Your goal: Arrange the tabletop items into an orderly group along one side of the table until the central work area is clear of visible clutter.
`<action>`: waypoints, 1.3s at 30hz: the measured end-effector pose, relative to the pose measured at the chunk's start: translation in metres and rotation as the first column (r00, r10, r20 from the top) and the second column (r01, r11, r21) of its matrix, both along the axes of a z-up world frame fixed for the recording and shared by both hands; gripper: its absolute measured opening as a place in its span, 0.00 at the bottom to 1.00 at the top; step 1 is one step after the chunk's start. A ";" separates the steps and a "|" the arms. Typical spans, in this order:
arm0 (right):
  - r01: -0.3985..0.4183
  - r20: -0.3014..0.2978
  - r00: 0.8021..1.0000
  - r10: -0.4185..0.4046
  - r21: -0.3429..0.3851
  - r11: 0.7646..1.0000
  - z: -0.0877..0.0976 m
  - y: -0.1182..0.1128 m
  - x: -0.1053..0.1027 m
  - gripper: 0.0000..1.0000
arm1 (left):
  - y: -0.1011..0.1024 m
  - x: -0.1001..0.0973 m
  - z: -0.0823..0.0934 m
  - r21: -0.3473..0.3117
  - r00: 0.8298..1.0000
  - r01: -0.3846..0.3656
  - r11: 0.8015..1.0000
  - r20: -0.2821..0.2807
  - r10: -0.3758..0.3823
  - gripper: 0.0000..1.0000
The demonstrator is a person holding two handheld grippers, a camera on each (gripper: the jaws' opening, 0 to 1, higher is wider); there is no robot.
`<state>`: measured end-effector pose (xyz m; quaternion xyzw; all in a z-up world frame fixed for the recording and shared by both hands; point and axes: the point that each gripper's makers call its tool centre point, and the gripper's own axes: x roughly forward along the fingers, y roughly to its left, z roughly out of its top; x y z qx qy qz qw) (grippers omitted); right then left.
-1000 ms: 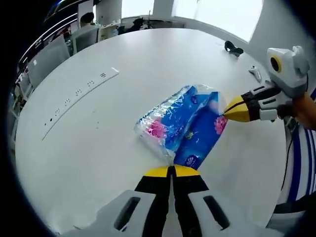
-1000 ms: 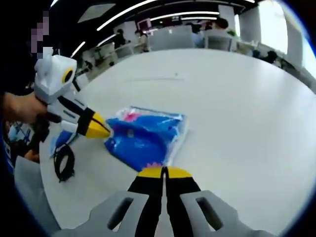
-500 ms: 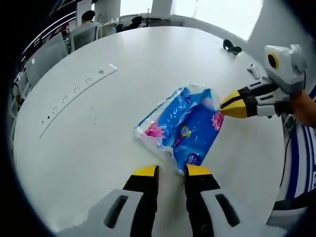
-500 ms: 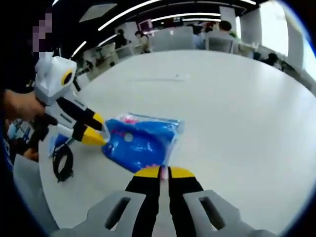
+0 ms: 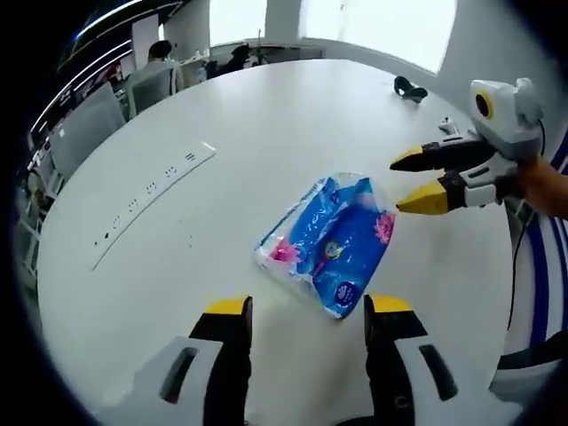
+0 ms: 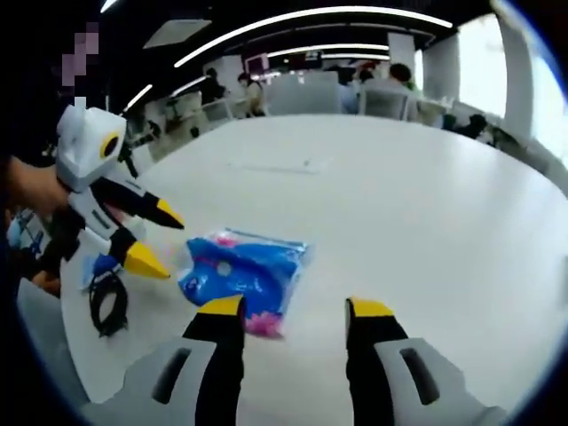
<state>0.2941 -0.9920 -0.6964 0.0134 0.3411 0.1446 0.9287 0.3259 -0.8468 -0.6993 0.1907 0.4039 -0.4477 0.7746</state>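
Left gripper view: rides on the left tool (image 5: 306, 311), looking forward and down over the round white worktop (image 5: 266, 115) toward bright windows, fairly near the surface. Right gripper view: rides on the right tool (image 6: 293, 311), facing the opposite way, toward a dim office with ceiling light strips. Shared by both: the blue-and-pink plastic-wrapped tissue pack (image 5: 328, 244) (image 6: 240, 271) lying just ahead of each lens, the surrounding white surface, and the opposite tool, entering from the right (image 5: 410, 182) and from the left (image 6: 160, 238).
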 end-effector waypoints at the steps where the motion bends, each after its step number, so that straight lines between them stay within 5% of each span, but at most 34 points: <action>1: 0.000 0.001 1.000 0.000 0.001 1.000 0.002 0.000 -0.001 0.43 | 0.000 0.000 0.002 -0.003 1.000 0.002 1.000 0.003 -0.002 0.53; 15: -0.023 0.008 1.000 0.023 0.006 1.000 0.019 0.005 -0.010 0.61 | -0.007 -0.011 0.025 -0.020 0.998 0.046 0.999 0.053 -0.045 0.80; 39: -0.093 0.078 0.993 0.093 -0.009 0.996 0.057 0.037 -0.010 0.74 | 0.021 -0.025 0.066 -0.051 0.994 -0.012 0.999 0.112 0.018 0.85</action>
